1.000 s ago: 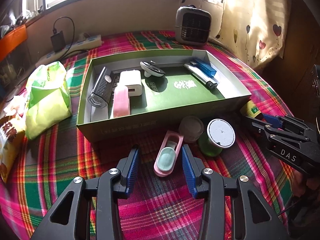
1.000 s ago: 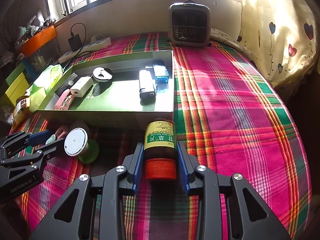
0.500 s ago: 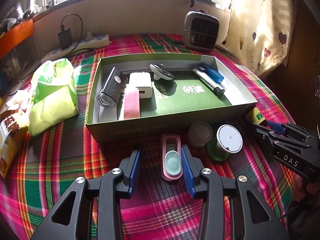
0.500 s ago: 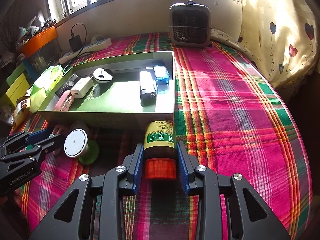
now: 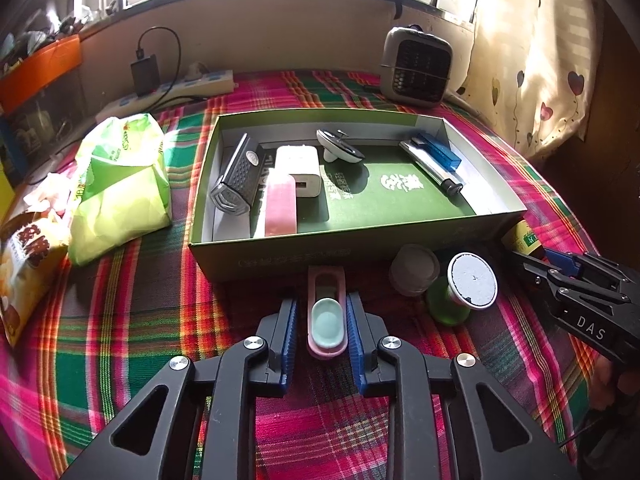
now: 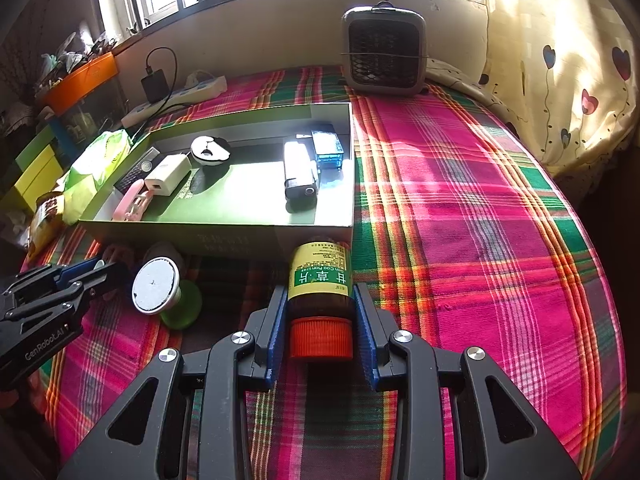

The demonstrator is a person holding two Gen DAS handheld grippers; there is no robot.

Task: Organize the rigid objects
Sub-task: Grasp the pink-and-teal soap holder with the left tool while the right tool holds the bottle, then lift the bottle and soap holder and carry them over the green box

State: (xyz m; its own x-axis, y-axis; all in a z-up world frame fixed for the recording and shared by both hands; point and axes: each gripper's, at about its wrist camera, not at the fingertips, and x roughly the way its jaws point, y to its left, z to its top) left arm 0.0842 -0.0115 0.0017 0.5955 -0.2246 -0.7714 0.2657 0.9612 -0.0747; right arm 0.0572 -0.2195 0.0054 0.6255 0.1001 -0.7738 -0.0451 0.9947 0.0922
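Note:
A pink oval case with a teal insert [image 5: 326, 320] lies on the plaid cloth before the green box [image 5: 320, 256]. My left gripper [image 5: 321, 300] has its blue pads drawn in on both sides of it. My right gripper [image 6: 320, 288] is shut on a brown bottle [image 6: 320, 276] with a yellow label and orange cap, which lies against the box's front right corner [image 6: 312, 236]. The box holds a grey grater-like piece, a white charger [image 5: 298, 168], a pink bar, a black-and-white disc, a silver lighter and a blue case.
A white-topped green spool [image 5: 472, 280] and a translucent cap [image 5: 414, 270] sit between the two grippers. A green bag [image 5: 120, 184] and a snack bag [image 5: 28, 260] lie to the left. A small heater [image 5: 416, 68] and a power strip [image 5: 192, 84] stand at the back.
My left gripper moved forward over the pink case and narrowed its fingers around it. The right gripper kept still with the bottle.

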